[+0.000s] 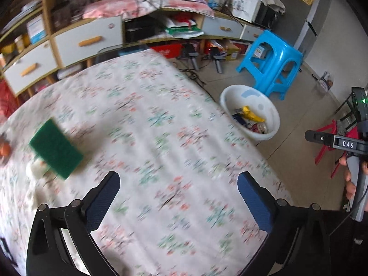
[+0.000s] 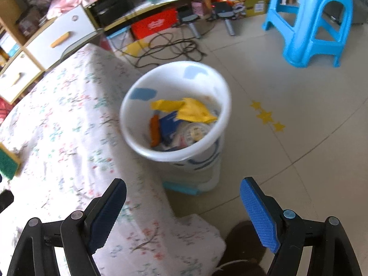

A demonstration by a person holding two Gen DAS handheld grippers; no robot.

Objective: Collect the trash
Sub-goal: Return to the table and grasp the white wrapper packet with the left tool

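A white bin [image 2: 138, 138] stands on the floor by the table's right edge and holds a yellow wrapper [image 2: 191, 109], a blue pack and other trash. It also shows in the left wrist view [image 1: 271, 115]. My right gripper [image 2: 182, 195] is open and empty, above the table edge and the floor in front of the bin. My left gripper [image 1: 178, 184] is open and empty over the floral tablecloth [image 1: 149, 115]. A green sponge [image 1: 55, 149] lies at the table's left, partly over a white object [image 1: 36, 169]. An orange object [image 1: 4, 149] sits at the far left edge.
A blue plastic stool [image 2: 312, 18] stands on the floor behind the bin. Black cables [image 2: 170, 48] lie on the floor by a cluttered shelf unit [image 1: 87, 39] behind the table. The right gripper's body [image 1: 340, 142] shows at the right of the left wrist view.
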